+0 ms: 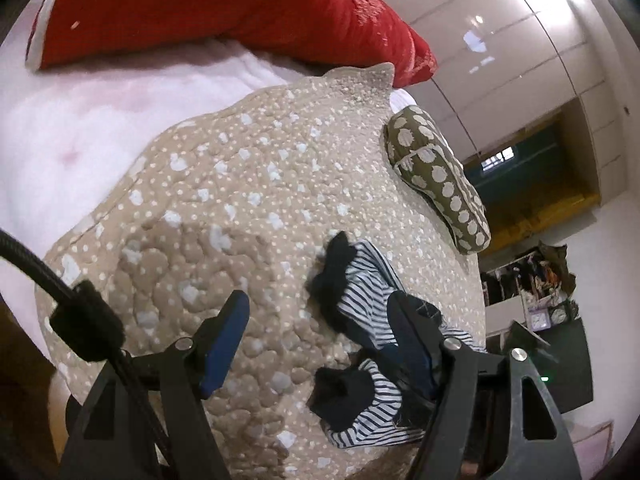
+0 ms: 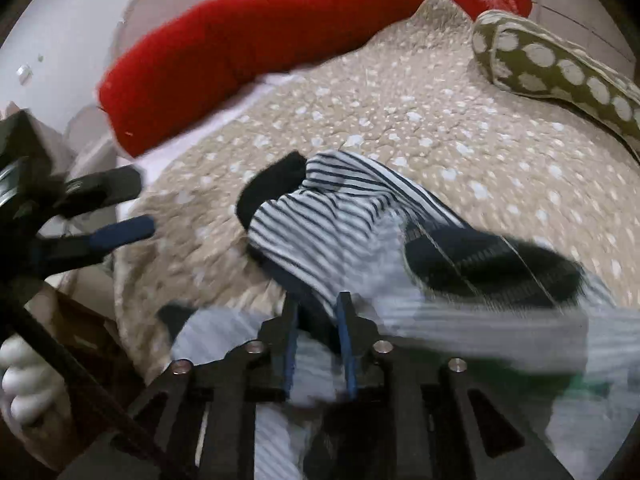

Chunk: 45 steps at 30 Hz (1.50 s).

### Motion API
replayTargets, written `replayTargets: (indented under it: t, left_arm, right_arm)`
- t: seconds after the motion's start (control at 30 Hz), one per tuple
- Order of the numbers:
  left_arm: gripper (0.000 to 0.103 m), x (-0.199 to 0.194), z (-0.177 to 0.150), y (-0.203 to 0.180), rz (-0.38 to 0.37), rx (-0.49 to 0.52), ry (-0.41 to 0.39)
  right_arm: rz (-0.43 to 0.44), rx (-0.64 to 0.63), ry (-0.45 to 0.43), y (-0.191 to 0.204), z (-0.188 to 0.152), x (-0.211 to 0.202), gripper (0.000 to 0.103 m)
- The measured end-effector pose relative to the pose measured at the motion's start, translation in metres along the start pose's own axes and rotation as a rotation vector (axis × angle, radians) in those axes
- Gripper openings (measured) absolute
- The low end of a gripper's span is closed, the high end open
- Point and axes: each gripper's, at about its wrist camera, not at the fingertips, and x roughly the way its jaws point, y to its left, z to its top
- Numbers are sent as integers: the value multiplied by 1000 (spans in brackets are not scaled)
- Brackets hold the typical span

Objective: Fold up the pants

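Observation:
The pants (image 1: 372, 292) are white with navy stripes and black cuffs, and lie crumpled on the near right part of a beige spotted quilt (image 1: 248, 184). My left gripper (image 1: 320, 304) stands open over them. Its right finger (image 1: 412, 340) rests across the striped cloth, and its left finger hangs over bare quilt. In the blurred right wrist view the pants (image 2: 328, 220) bunch up in front of my right gripper (image 2: 317, 312), whose narrow jaws are shut on a fold of the cloth. The left gripper (image 2: 132, 206) shows open at the left edge, held by a white-gloved hand (image 2: 20, 392).
A long red pillow (image 1: 224, 12) lies across the far side of the bed, on a white sheet (image 1: 80, 128). An olive cushion with pale dots (image 1: 440, 176) sits at the quilt's right edge. Glossy wardrobe doors (image 1: 500, 60) and cluttered shelves (image 1: 528, 280) stand beyond.

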Motion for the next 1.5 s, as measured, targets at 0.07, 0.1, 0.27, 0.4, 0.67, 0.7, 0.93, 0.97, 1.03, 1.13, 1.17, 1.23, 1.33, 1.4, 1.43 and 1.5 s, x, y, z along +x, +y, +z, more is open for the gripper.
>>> replayTargets:
  t: [0.07,0.1,0.27,0.4,0.67,0.7,0.93,0.97,1.03,1.13,1.17,1.23,1.33,1.4,1.43,1.5]
  left_arm:
    - [71,6,2,-9,7,22,10]
    - [71,9,3,-14,8,32,15]
    - [72,48,12,-56,35,204,75]
    - [72,97,21,-90,70,381,164]
    - [72,164,37,-110,117,543,295]
    - [72,170,37,-109,108,549,323]
    - [62,188,-6,-135,235,785,401]
    - [51,185,-12,-139,238,808,394]
    - [8,180,-22,-145,250,829,395]
    - [7,175,-26,-156,294,846,345]
    - [7,175,-24,-161,303,846,327]
    - [7,172,-13,-176,313,839,266]
    - [7,167,7,-202,306,825,154]
    - [8,177,15,-216,320,836,113]
    - [10,188,18,-220,337,842,104]
    - [14,211,16,-220,402,861,111]
  right_arm:
    - [26,83,-44,-23,-7,-36,46]
    - [4,100,-78,-34,-9,-53,50]
    - [-262,246,-229,-126,-28,-146,64]
    - [-365,404,-261,-200,-45,-186,69]
    - [-217,570,-182,-277,-43,-169,72]
    - [-190,572,-160,-280,-39,-163,75]
    - [-112,424,-26,-254,-31,-118,63]
    - [-91,404,-22,-246,-31,-116,35]
    - [-118,336,-29,-226,-31,-117,22]
    - [-219,268,-92,-209,-26,-133,16]
    - [-239,264,-123,-209,-22,-140,15]
    - [-294,265,-205,-208,-16,-161,14]
    - [-356,267,-297,-209,-15,-190,14]
    - [-392,277,-331,-210,-16,-196,14]
    - [-426,292,-341,-214,-17,-194,14]
    - [-466,324,-308,-227,-18,-179,19]
